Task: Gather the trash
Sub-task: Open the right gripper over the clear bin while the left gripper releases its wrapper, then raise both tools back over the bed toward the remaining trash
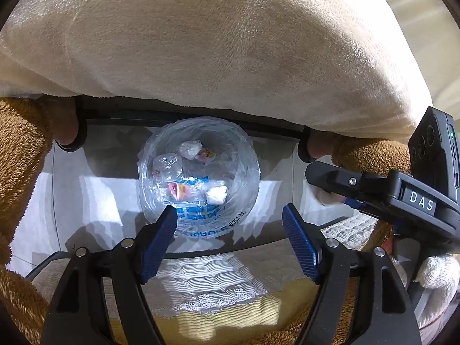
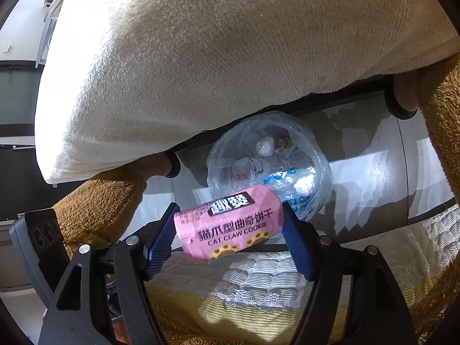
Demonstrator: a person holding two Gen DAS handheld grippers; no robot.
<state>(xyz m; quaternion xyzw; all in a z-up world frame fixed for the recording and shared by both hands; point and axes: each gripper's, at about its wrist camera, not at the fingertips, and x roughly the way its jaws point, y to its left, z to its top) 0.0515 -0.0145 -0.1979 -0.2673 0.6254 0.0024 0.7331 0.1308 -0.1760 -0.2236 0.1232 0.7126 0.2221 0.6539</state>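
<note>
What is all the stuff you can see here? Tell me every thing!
Pink cookie box: one, pink, marked CAT CLAW COOKIE, between the right gripper's fingers above the bin.
Trash bin: one, clear plastic liner with blue print, on the floor below the big cushion.
Trash in the bin: several pieces, white paper wads, clear plastic, colourful wrappers.
Cushion: one, cream, fills the top of both views.
Plush fabric: brown, at the sides.
Lace-edged cloth: one, white, below the grippers.
Floor: pale grey tiles.
Left gripper: black with blue pads, open, empty.
Right gripper: black with blue pads, box between the pads.
</note>
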